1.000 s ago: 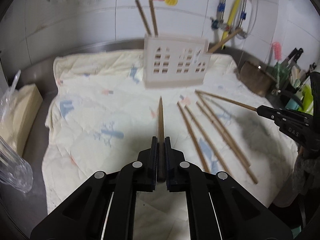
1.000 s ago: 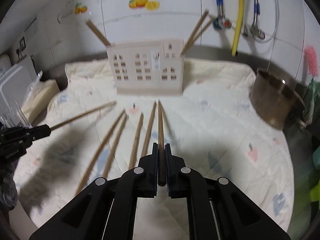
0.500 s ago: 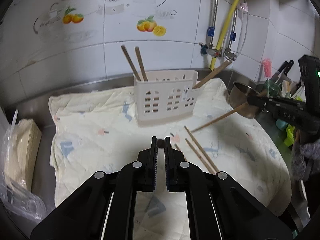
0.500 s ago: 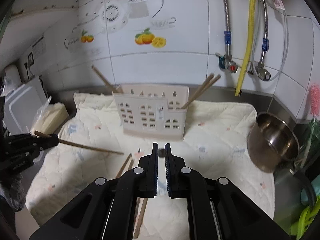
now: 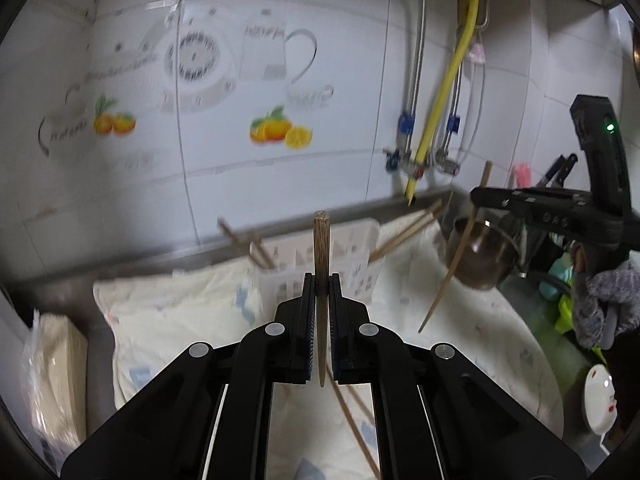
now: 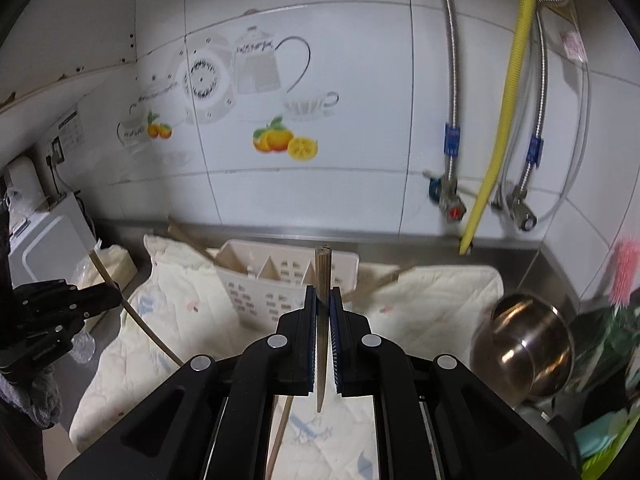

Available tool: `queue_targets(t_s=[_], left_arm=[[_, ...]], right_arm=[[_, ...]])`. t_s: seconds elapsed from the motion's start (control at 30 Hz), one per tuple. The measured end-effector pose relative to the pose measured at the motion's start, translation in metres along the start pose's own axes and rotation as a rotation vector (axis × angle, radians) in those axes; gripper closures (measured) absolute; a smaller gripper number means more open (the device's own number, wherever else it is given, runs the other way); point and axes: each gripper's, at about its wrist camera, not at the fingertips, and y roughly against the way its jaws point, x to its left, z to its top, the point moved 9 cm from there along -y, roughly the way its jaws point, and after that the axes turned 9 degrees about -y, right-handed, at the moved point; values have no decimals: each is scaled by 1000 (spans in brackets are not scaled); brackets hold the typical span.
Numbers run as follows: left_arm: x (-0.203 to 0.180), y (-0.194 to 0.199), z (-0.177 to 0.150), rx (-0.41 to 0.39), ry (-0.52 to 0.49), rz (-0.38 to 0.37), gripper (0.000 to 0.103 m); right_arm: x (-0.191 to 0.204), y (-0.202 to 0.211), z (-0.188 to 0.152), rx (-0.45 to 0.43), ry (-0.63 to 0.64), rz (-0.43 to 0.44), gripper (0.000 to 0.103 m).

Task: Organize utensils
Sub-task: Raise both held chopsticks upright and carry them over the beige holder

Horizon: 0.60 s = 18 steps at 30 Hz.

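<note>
Both grippers have been raised; chopsticks tipped upright. Left gripper point(image 5: 321, 285) is clamped on one chopstick point(image 5: 321, 240), right gripper point(image 6: 323, 294) on another chopstick point(image 6: 322, 270), above the slotted holder point(image 6: 264, 284).

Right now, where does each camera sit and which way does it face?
Left wrist: on the left claw, facing the tiled wall over the utensil caddy; its claw grips a chopstick; right claw at right.
Right wrist: on the right claw, same heading; grips its own chopstick; left claw at left.
Shared: caddy, steel pot, quilted cloth.
</note>
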Motion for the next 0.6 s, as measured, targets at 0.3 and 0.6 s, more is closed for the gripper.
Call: queue_targets(t_s=[0.3,0.6], left_arm=[[16,-5,72,-91,-17,51,98],[50,-33,104,-132,25,160,98]], right_arm=[[8,-8,52,-48,2,17,96],[11,-24,92,-86,-3,12,96]])
